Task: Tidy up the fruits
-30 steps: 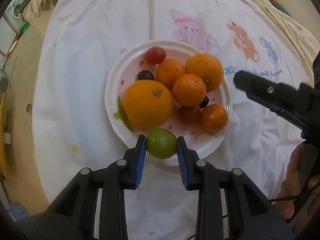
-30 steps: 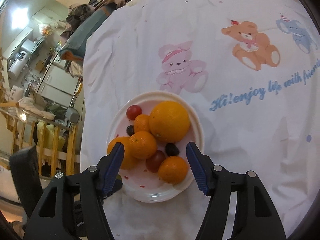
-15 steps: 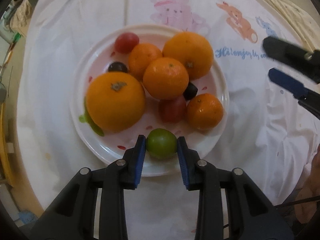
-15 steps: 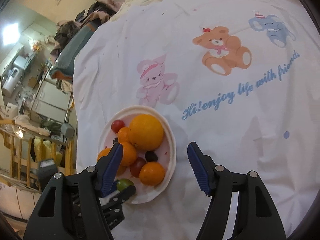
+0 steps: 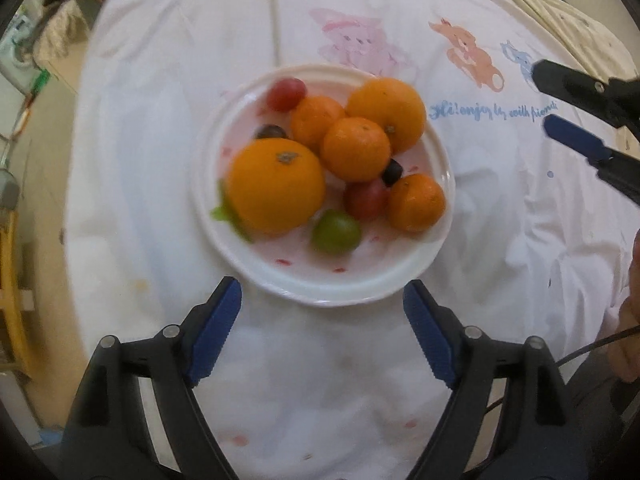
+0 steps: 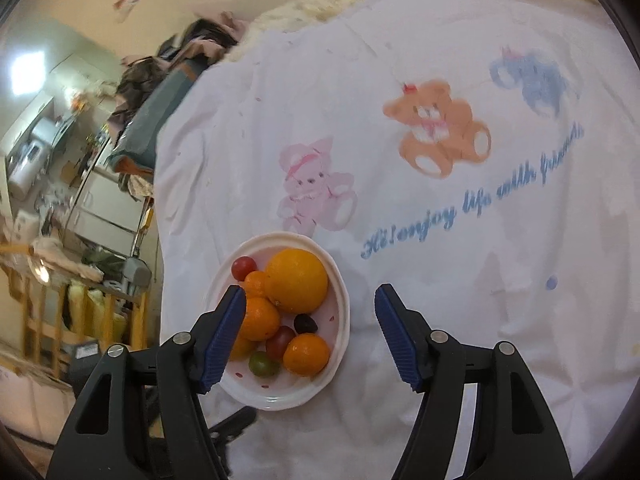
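A green tomato (image 5: pixel 336 232) lies on the plate (image 5: pixel 320 292) of oranges; left gripper (image 5: pixel 322 330) and right gripper (image 6: pixel 310 330) hover, jaws wide, empty.

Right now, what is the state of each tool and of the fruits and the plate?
left tool: open, empty, short of the plate.
right tool: open, empty.
green fruit: lying free on the plate.
oranges: piled on the plate.
plate: flat on the cloth, filled.
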